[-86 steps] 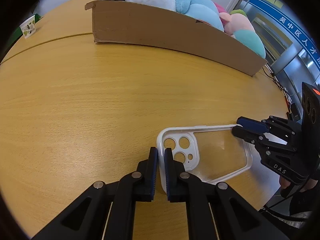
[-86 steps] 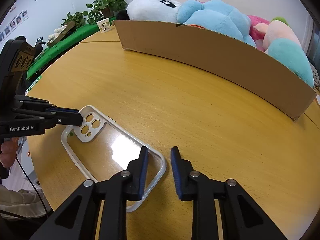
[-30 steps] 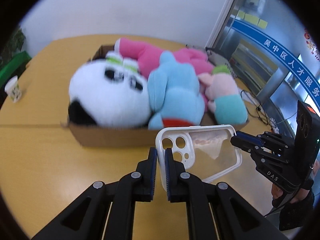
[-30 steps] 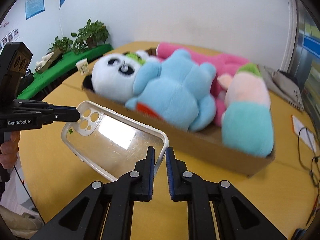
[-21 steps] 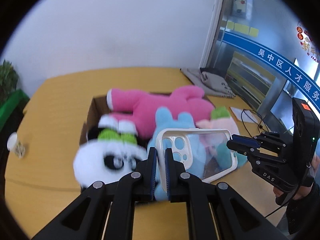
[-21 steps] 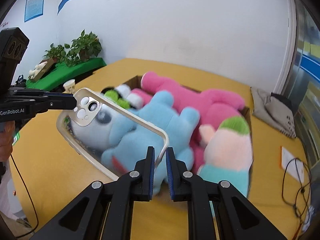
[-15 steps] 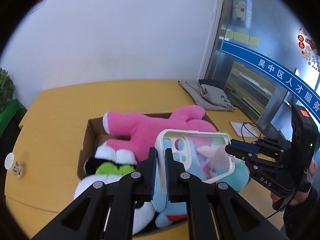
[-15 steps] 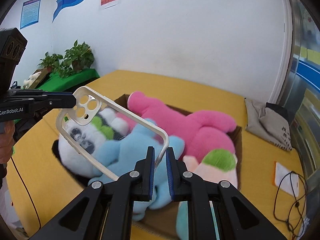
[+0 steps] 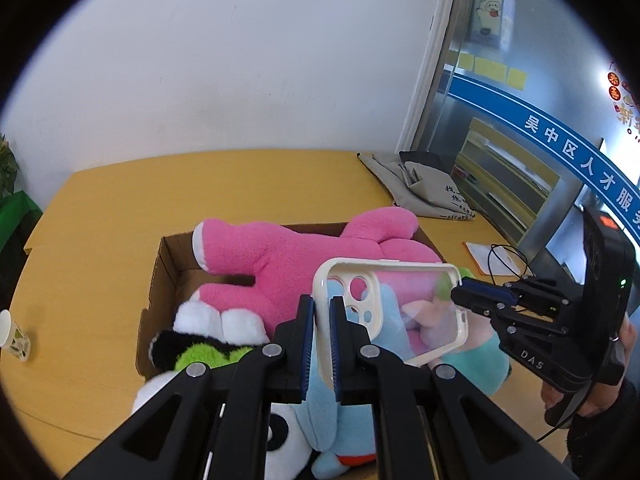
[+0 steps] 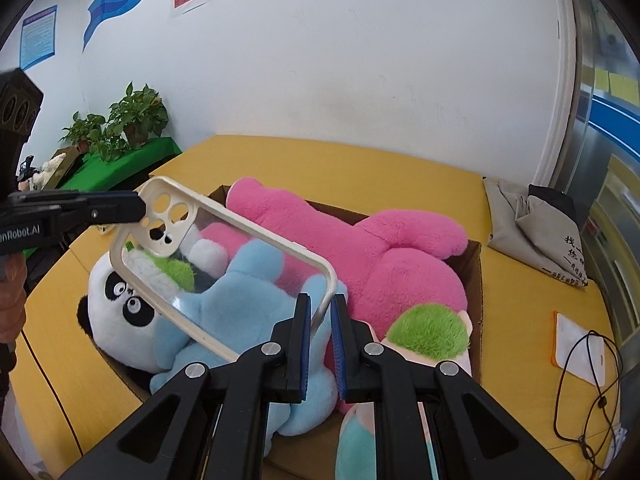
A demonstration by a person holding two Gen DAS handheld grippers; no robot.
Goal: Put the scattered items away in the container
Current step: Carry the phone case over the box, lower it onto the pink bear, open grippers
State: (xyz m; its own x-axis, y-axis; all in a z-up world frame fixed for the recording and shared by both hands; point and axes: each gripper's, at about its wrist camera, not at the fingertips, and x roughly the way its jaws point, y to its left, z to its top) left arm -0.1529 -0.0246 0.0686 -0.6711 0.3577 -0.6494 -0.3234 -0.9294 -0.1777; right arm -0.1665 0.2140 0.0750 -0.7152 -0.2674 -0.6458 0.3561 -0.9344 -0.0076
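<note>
A clear phone case with a cream rim [image 9: 416, 312] [image 10: 224, 264] hangs in the air above the cardboard box [image 9: 160, 268] [image 10: 474, 280]. My left gripper [image 9: 318, 320] is shut on its camera-hole end. My right gripper [image 10: 320, 316] is shut on the opposite end. Each gripper also shows in the other view: the right gripper [image 9: 464, 294], the left gripper [image 10: 138, 208]. The box holds a pink plush [image 9: 304, 256] [image 10: 384, 248], a blue plush [image 10: 240, 300], a panda plush [image 10: 116, 300] and a plush with green hair [image 10: 432, 328].
The box stands on a yellow wooden table [image 9: 120, 208] [image 10: 520, 340]. A grey cloth bag [image 9: 424, 180] [image 10: 536, 224] lies at the far right, and a cable on white paper [image 10: 580, 348] near it. A paper cup [image 9: 14, 336] stands at the left. Potted plants [image 10: 120, 124] stand beyond.
Both grippers have lifted the phone case from the tabletop and carried it up and forward over the box of plush toys. Both stayed shut on it over the last second.
</note>
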